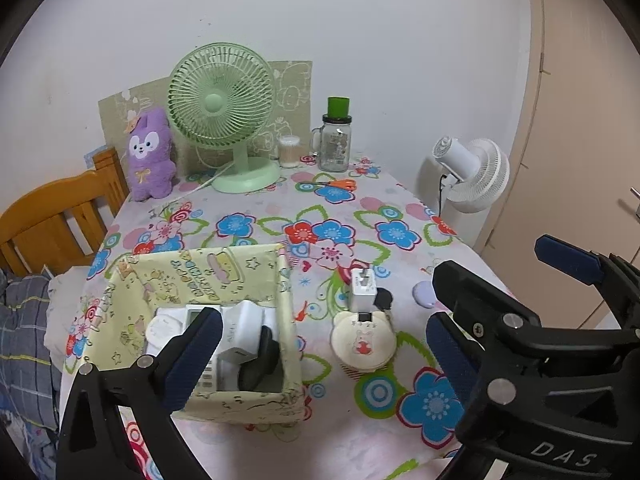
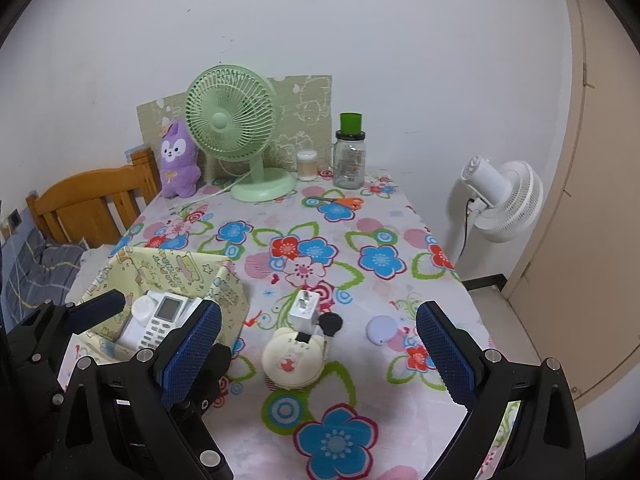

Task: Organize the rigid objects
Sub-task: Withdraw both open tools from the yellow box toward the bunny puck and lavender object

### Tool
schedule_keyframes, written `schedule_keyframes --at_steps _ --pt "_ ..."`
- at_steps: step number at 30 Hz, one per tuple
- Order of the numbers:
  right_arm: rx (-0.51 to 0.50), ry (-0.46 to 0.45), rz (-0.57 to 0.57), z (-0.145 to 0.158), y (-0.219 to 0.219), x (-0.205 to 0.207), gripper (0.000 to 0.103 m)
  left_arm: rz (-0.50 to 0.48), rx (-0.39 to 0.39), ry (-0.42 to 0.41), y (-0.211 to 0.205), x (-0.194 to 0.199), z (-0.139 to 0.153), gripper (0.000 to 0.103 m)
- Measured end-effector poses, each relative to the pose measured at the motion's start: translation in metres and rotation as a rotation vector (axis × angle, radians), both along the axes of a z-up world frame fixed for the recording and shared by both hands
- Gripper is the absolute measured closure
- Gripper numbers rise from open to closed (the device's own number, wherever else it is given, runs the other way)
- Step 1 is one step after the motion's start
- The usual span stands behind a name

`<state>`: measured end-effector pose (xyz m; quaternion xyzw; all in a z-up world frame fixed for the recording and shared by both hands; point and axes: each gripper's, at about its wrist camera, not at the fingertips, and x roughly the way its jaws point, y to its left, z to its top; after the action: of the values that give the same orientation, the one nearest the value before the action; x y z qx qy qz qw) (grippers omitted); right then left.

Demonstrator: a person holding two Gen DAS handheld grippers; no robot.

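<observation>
A yellow fabric box on the flowered table holds a white phone, a white round case and other white and dark items. Right of it lie a cream round bear case, a white plug adapter, a black key and a lilac disc. My left gripper is open and empty, its left finger over the box. My right gripper is open and empty, around the bear case from above.
At the table's back stand a green fan, a purple plush, a cotton-swab jar, a glass jar with green lid and orange scissors. A wooden bed frame is left; a white floor fan right.
</observation>
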<state>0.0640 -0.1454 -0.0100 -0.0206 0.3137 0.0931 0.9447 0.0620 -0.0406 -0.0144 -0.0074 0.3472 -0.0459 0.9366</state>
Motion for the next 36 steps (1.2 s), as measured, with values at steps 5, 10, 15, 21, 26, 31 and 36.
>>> schedule_keyframes --at_steps 5,10,15,21,26,31,36 --pt "-0.003 -0.002 -0.019 -0.002 -0.011 -0.001 0.004 -0.018 -0.016 0.004 -0.008 0.002 -0.004 0.000" --pt "0.005 -0.007 -0.027 -0.007 -0.023 0.000 0.004 -0.033 -0.033 -0.001 -0.017 0.004 -0.008 0.000" --pt "0.001 -0.010 -0.028 -0.014 -0.032 0.000 0.004 -0.042 -0.021 -0.002 -0.028 0.007 -0.015 0.000" --pt "-0.015 0.008 -0.036 -0.026 -0.041 0.005 0.004 -0.057 -0.005 -0.006 -0.040 0.009 -0.026 0.000" --pt "-0.023 -0.019 -0.066 -0.033 -0.049 0.003 0.000 -0.082 0.004 -0.010 -0.052 0.012 -0.034 0.000" --pt "-0.015 0.008 -0.075 -0.044 -0.059 0.009 0.000 -0.064 -0.011 0.000 -0.057 0.015 -0.045 0.000" --pt "-0.019 0.038 -0.080 -0.059 -0.065 0.017 0.000 -0.059 0.002 0.010 -0.063 0.020 -0.060 0.001"
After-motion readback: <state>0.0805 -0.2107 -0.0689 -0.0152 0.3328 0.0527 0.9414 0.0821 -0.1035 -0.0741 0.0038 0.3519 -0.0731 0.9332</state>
